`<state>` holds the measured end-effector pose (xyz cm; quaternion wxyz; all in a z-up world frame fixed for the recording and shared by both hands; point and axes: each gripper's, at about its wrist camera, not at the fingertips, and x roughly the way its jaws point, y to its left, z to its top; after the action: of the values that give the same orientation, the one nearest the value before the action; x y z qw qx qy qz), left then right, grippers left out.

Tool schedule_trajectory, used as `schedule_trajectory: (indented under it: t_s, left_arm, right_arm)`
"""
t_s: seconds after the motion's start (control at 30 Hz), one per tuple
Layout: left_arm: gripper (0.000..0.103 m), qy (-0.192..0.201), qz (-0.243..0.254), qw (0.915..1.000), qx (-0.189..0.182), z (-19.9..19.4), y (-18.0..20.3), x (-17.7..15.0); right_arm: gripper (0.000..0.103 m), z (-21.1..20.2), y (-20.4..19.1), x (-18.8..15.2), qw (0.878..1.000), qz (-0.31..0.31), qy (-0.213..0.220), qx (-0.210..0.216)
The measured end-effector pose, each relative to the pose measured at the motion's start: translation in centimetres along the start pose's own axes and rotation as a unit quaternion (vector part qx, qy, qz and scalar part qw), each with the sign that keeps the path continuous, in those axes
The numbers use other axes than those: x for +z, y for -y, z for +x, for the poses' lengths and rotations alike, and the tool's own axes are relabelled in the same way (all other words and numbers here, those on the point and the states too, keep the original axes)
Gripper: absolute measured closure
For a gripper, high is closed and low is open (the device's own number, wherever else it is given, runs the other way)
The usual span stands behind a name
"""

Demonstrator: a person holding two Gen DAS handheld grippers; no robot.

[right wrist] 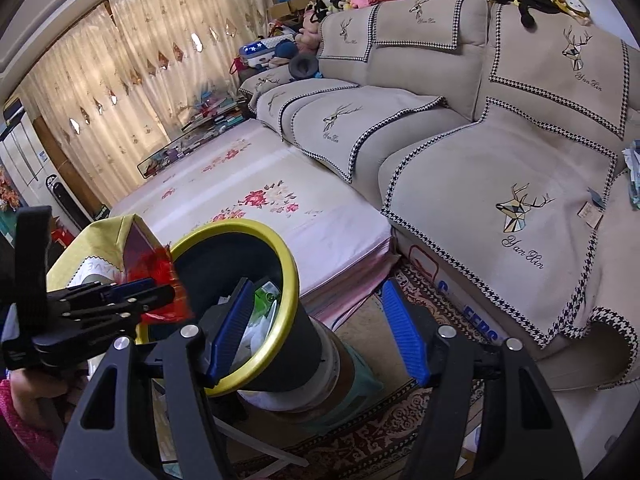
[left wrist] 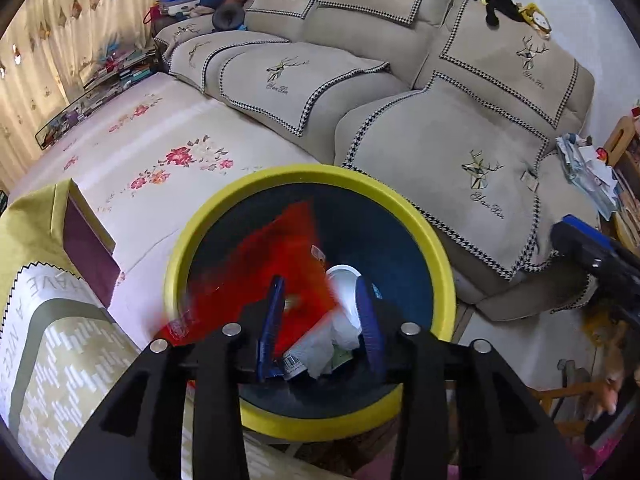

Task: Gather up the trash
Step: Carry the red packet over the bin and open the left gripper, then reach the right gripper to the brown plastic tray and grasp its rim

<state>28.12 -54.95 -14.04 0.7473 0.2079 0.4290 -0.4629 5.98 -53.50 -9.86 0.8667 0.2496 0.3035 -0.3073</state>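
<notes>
A black trash bin with a yellow rim point(left wrist: 434, 248) stands in front of the sofa; it shows in the right wrist view too point(right wrist: 289, 268). Inside lie a white cup point(left wrist: 345, 280), crumpled white paper point(left wrist: 320, 344) and other scraps. My left gripper point(left wrist: 322, 320) hangs over the bin mouth with its blue fingers apart; a blurred red wrapper point(left wrist: 264, 264) lies between and beyond them over the bin. In the right wrist view the left gripper point(right wrist: 136, 286) sits at the bin's left rim with the red wrapper point(right wrist: 160, 268) at its tips. My right gripper point(right wrist: 320, 332) is open and empty, right of the bin.
A beige sofa point(left wrist: 460, 148) with deer-print covers fills the back and right. A floral-covered low bed or table point(left wrist: 168, 152) lies left of it. A yellow-green cloth-covered box point(left wrist: 48, 272) stands beside the bin. A patterned rug point(right wrist: 384, 416) covers the floor.
</notes>
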Motion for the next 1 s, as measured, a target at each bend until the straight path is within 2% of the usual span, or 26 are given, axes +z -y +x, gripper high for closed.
schedule_trajectory:
  t_s: [0.07,0.13,0.3,0.37,0.57,0.7,0.83,1.0]
  left_arm:
    - [0.035,0.001,-0.004,1.0,0.0,0.5,0.0,0.0]
    - [0.022,0.014,-0.008,0.9998,0.006,0.3,0.0,0.0]
    - [0.02,0.038,-0.025,0.9989,0.004,-3.7,-0.4,-1.6]
    - [0.014,0.065,-0.034,0.9973,0.01,-6.9,-0.7,-2.9]
    - [0.007,0.132,-0.086,0.9864,0.047,-17.3,-3.1,-9.0]
    - [0.005,0.173,-0.142,0.9697,0.097,-24.5,-6.1,-15.6]
    - [0.005,0.188,-0.19,0.9503,0.159,-29.9,-8.8,-22.2]
    - [0.005,0.194,-0.265,0.9163,0.229,-35.2,-12.7,-30.3]
  right_arm:
    - [0.04,-0.2,-0.2,-0.1,1.0,-0.001,-0.001,-0.001]
    - [0.04,-0.4,-0.6,-0.1,1.0,-0.003,0.0,-0.001]
    - [0.04,-1.2,-1.2,-0.4,1.0,-0.007,0.003,-0.001]
    - [0.039,-1.4,-1.6,-0.6,1.0,-0.013,0.002,-0.002]
    - [0.039,-1.4,-5.0,-2.1,0.998,-0.047,-0.015,0.025]
    - [0.039,-1.4,-9.5,-3.5,0.994,-0.092,-0.029,0.059]
    - [0.039,-1.4,-16.2,-5.2,0.981,-0.15,-0.045,0.112]
    - [0.039,-2.5,-26.2,-7.7,0.951,-0.224,-0.066,0.202]
